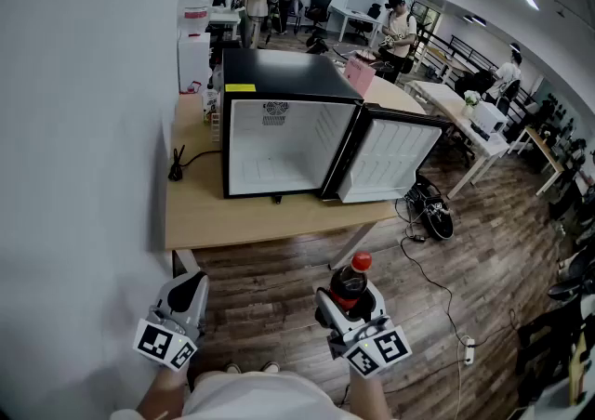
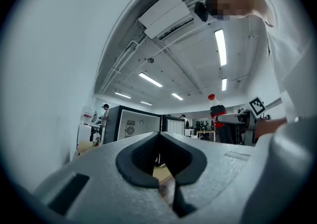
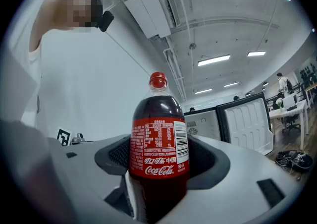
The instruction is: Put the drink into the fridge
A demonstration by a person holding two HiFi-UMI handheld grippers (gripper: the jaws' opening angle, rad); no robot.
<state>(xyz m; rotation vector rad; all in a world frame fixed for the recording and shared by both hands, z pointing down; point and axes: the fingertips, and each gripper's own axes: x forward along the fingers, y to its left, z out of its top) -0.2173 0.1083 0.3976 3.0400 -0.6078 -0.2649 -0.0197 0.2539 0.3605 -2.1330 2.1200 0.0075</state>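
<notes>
right hand-held gripper (image 1: 350, 307): clamped on upright cola bottle (image 3: 159, 136), well apart from fridge (image 1: 279, 144) | left hand-held gripper (image 1: 189, 295): jaws together, empty | fridge: door open, on tabletop (image 1: 232, 218)

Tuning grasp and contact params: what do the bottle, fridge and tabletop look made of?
Bottle: clear glossy plastic, likely PET; dark cola shows through, with a red screw cap and a printed wrap label.
Fridge: smooth black casing, probably painted metal; the white ribbed liner looks like moulded plastic.
Tabletop: light wood-look, matt, probably laminate.
</notes>
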